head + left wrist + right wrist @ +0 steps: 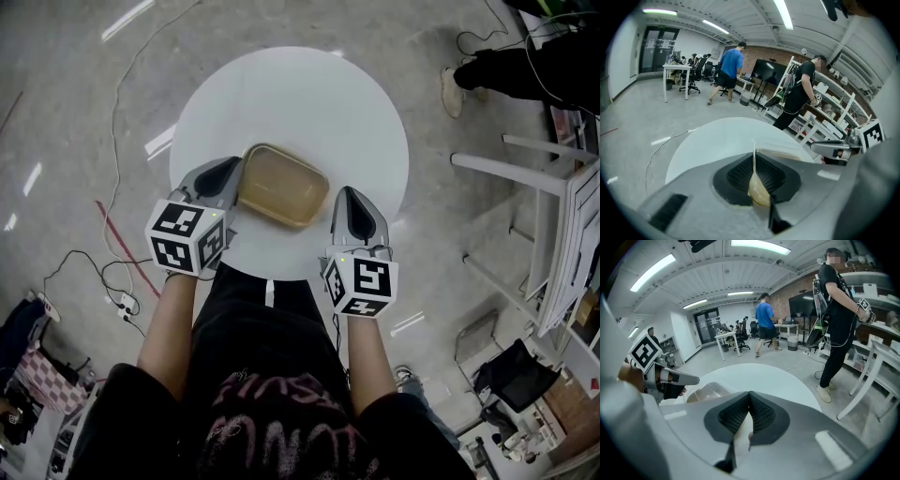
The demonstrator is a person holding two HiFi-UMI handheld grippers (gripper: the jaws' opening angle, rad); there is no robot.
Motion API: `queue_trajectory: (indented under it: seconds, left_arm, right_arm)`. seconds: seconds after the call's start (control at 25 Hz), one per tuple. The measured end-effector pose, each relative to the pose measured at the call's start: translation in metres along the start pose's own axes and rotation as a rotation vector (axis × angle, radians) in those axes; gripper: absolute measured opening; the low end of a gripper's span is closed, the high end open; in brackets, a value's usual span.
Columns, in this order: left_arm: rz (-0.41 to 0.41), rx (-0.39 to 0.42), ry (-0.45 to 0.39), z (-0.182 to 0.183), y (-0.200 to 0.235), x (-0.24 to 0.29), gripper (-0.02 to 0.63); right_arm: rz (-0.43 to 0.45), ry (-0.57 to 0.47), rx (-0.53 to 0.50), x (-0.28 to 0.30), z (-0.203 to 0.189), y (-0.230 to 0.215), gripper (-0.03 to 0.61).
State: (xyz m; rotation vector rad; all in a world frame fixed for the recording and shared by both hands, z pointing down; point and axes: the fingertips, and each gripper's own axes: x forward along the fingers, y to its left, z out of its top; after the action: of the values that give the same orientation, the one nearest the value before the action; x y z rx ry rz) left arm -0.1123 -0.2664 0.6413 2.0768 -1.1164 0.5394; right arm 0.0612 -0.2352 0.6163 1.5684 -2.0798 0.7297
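Desk [300, 98], round and white, carries one shallow tan tray [281, 185], which lies near the front edge, between the two tools. The tray looks empty, light and thin-walled. I judge that its rim can bend and that it may tip if it is held on one side only; the rim is the place to grip. The left hand-held gripper [234, 176] pinches this rim at the left side, with the thin wall between its pads. The right hand-held gripper [348, 199] is pressed together on nothing, just beside the right rim. A white chair [525, 187] and floor cables [112, 112] are well apart and block nothing.
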Motion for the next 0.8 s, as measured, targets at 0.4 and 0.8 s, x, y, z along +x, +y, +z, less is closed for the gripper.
queue_trajectory:
  seconds: [0.4,0.8]
  left_arm:
    - [0.007,0.021,-0.05,0.007,-0.018,-0.021,0.012]
    - [0.025,0.049,-0.129,0.022,-0.037,-0.046,0.012]
  right_arm:
    - [-0.007,-0.032,-0.002,-0.023,0.004,-0.002,0.008]
    - [-0.005,-0.087,-0.009,-0.047,0.015,-0.004,0.008]
